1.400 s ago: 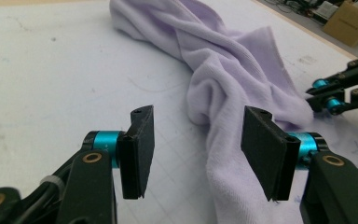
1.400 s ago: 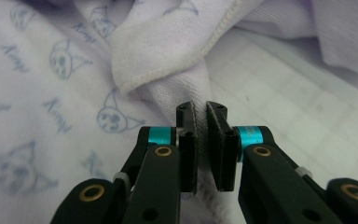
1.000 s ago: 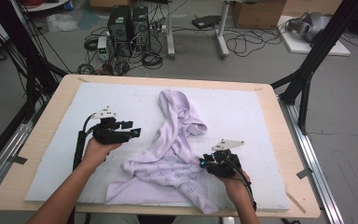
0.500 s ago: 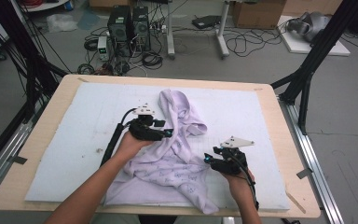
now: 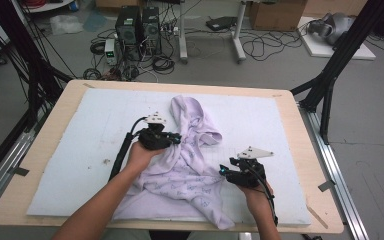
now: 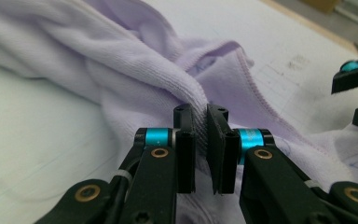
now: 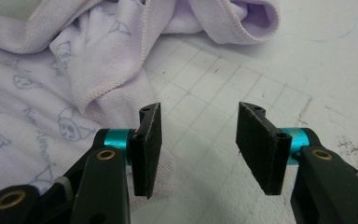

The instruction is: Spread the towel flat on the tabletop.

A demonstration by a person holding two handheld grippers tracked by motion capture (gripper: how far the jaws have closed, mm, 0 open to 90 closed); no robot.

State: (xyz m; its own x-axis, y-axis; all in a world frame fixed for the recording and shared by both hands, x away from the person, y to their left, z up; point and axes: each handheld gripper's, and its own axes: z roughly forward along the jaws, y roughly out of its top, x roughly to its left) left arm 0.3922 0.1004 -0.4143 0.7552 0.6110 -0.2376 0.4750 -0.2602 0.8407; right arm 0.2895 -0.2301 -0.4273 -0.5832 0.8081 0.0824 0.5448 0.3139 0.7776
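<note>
Jaws nearly closed, the left gripper [image 6: 200, 140] has just pinched a thick fold of the lilac garment [image 5: 190, 165], the cloth squeezed between its pads [image 6: 185, 144] where a ridge of fabric rises off the mat; from above, the same gripper [image 5: 172, 140] sits at the garment's upper left. The right gripper [image 7: 199, 144] has been opening and now stands about half open with nothing between its jaws, its left pad just beside a hemmed edge, bare gridded mat in the gap. The garment, printed with small faint figures, lies crumpled across the middle of the white mat [image 5: 70, 165], one sleeve or hood curled toward the far side. By the look of it, the work of spreading or folding it has barely begun: one grip is taken, the second edge is not yet held, and the cloth is far from flat. The mat covers a wooden table [image 5: 45, 135]; beyond it, computer towers [image 5: 137, 25], tangled cables and black frame legs crowd a grey floor.
</note>
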